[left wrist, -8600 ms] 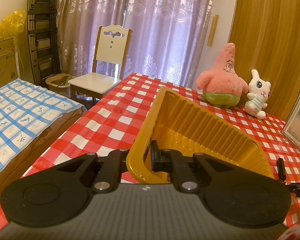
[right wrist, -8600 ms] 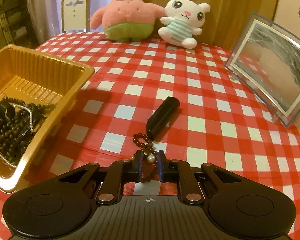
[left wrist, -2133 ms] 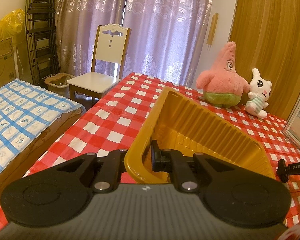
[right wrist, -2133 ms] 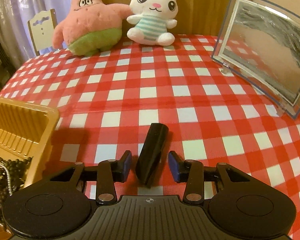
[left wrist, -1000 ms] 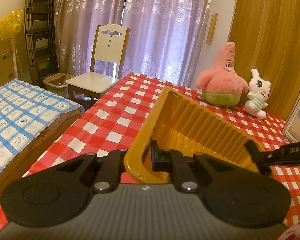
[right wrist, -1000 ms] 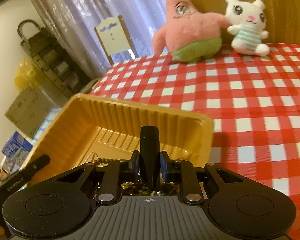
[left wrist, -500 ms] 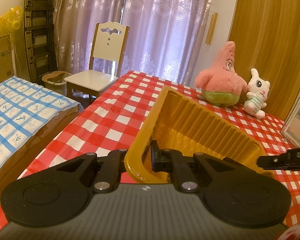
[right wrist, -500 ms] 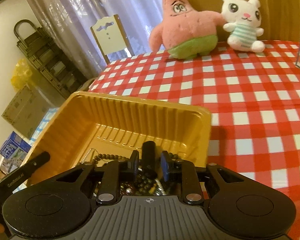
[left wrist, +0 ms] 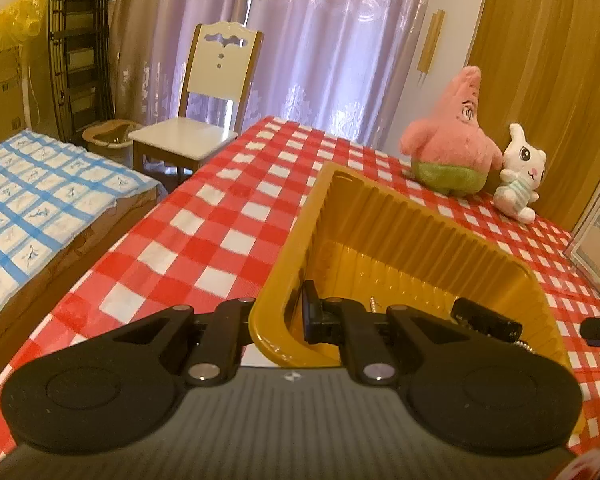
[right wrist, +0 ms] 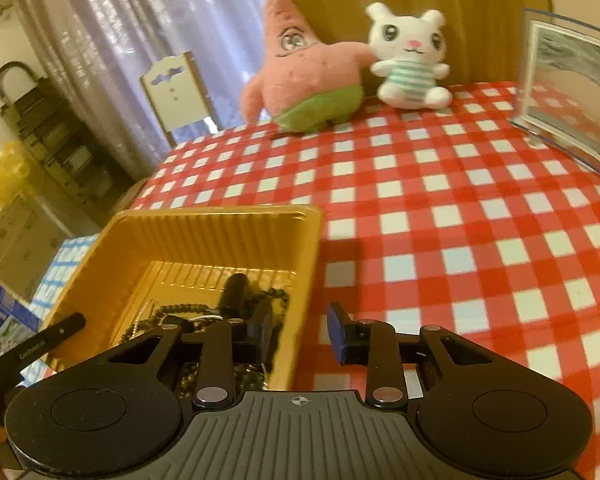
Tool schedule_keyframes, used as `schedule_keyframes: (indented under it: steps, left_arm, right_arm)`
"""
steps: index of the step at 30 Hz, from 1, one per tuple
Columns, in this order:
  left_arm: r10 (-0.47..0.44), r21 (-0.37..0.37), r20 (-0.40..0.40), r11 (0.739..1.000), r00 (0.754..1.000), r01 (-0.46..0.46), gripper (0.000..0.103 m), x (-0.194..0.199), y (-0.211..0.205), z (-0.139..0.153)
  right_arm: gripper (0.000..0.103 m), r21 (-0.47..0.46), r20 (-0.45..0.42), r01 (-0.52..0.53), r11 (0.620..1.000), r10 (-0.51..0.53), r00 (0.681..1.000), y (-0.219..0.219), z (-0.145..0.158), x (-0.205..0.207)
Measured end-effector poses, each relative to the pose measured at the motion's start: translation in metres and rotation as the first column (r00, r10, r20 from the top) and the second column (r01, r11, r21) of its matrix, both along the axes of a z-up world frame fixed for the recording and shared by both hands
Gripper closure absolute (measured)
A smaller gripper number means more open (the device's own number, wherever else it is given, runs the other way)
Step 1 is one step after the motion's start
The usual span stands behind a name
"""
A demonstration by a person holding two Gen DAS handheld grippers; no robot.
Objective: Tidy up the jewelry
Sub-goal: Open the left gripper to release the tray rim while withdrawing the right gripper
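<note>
Checked worktop point(right wrist: 440, 184) carries the gold tray point(right wrist: 204, 236), its corner wall pinched by the left gripper point(left wrist: 278, 316). Black case point(right wrist: 233, 294) lies inside on the beads point(right wrist: 278, 295), long axis pointing away; right gripper point(right wrist: 300, 334) gapes wide, straddling the tray's right wall.

The left wrist camera sits low at the near corner of the ribbed yellow plastic tray point(left wrist: 416, 236), facing the curtains. The right wrist camera looks from above the tray's point(right wrist: 204, 236) right rim. Both share the pink star plush point(left wrist: 452, 148) point(right wrist: 304, 80).
</note>
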State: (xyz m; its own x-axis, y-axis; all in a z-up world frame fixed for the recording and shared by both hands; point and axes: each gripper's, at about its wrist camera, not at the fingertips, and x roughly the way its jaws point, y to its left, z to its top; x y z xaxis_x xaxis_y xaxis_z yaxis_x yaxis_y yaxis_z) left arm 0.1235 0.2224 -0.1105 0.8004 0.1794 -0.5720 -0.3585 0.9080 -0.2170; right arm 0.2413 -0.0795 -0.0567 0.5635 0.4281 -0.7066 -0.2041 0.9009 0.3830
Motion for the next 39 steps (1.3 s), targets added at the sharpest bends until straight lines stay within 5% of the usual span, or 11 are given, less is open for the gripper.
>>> schedule_keyframes:
  steps: [9, 11, 12, 16, 20, 28, 33, 39]
  left_arm:
    - [-0.023, -0.067, -0.037, 0.998, 0.999, 0.020, 0.087, -0.004, 0.012, -0.016]
    - [-0.031, -0.077, -0.050, 0.997, 0.998, 0.027, 0.071, -0.005, 0.013, -0.016]
    - [-0.031, -0.083, -0.060, 0.996, 0.998, 0.026, 0.055, -0.006, 0.014, -0.016]
    - [-0.021, -0.090, -0.081, 0.996, 0.996, 0.014, 0.044, -0.016, 0.017, -0.010]
    - [-0.017, -0.082, -0.101, 0.997, 0.995, 0.009, 0.042, -0.032, 0.018, 0.007]
    - [-0.046, 0.107, -0.175, 0.992, 0.984, 0.065, 0.040, -0.062, -0.035, 0.051]
    - [-0.116, 0.116, -0.273, 0.982, 0.955, 0.152, 0.039, -0.072, -0.085, 0.068]
    - [-0.213, 0.036, -0.307, 0.971, 0.928, 0.235, 0.039, -0.089, -0.134, 0.080]
  right_arm:
    - [0.055, -0.021, -0.006, 0.068, 0.997, -0.068, 0.998, -0.005, 0.002, -0.026]
    - [0.051, -0.017, -0.002, 0.080, 0.997, -0.080, 0.997, -0.007, 0.005, -0.033]
    - [0.048, -0.017, 0.000, 0.085, 0.996, -0.085, 0.996, -0.007, 0.006, -0.036]
    - [0.040, -0.021, 0.003, 0.123, 0.992, -0.123, 0.992, -0.011, 0.011, -0.046]
    - [0.039, -0.076, -0.008, 0.122, 0.990, -0.123, 0.992, -0.013, 0.016, -0.055]
    - [0.039, -0.111, -0.005, 0.016, 0.994, -0.017, 1.000, -0.025, 0.026, -0.086]
    - [0.039, -0.090, -0.024, -0.026, 0.996, 0.024, 0.999, -0.041, 0.041, -0.114]
    - [0.039, -0.080, -0.092, -0.043, 0.996, 0.036, 0.995, -0.060, 0.054, -0.137]
